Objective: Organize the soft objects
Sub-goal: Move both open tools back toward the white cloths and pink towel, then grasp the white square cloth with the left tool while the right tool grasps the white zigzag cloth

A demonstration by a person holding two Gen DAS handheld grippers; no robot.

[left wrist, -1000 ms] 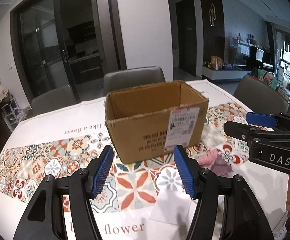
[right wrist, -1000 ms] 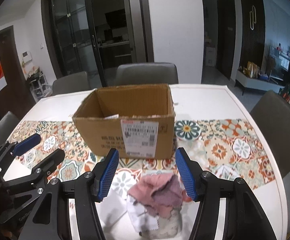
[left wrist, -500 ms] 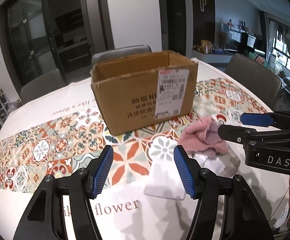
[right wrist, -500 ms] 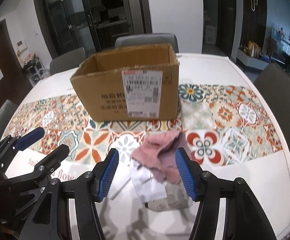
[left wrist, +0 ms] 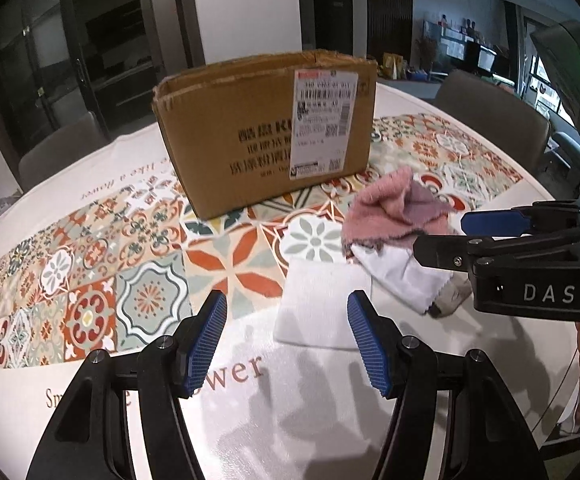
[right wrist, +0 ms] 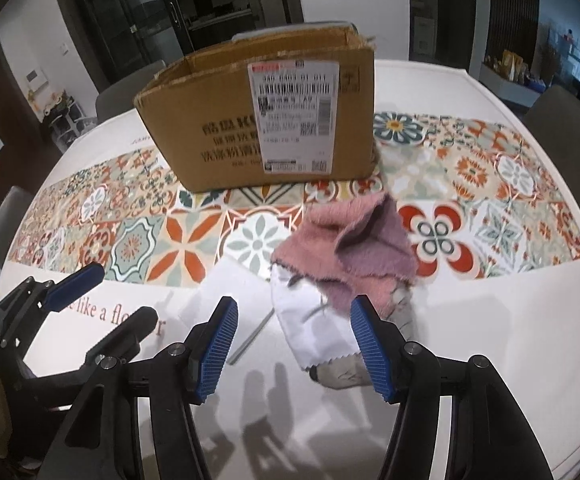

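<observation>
A pile of cloths lies on the table: a pink fuzzy cloth (right wrist: 346, 240) on top of a white cloth (right wrist: 306, 320) and a grey one (right wrist: 342, 376). The pile also shows in the left wrist view, pink cloth (left wrist: 394, 208). A flat white square cloth (left wrist: 322, 304) lies left of the pile, also in the right wrist view (right wrist: 225, 296). An open cardboard box (left wrist: 265, 128) stands behind them (right wrist: 265, 120). My left gripper (left wrist: 283, 344) is open, low over the white square. My right gripper (right wrist: 292, 352) is open, just in front of the pile.
The table wears a white cloth with a patterned tile band (left wrist: 89, 264) and printed lettering. Grey chairs (left wrist: 498, 120) stand around it. In the right wrist view the left gripper (right wrist: 101, 292) sits at lower left.
Both grippers have dropped lower and closer to the table and the cloths. The box and cloths now loom larger. Both stay open and empty.
</observation>
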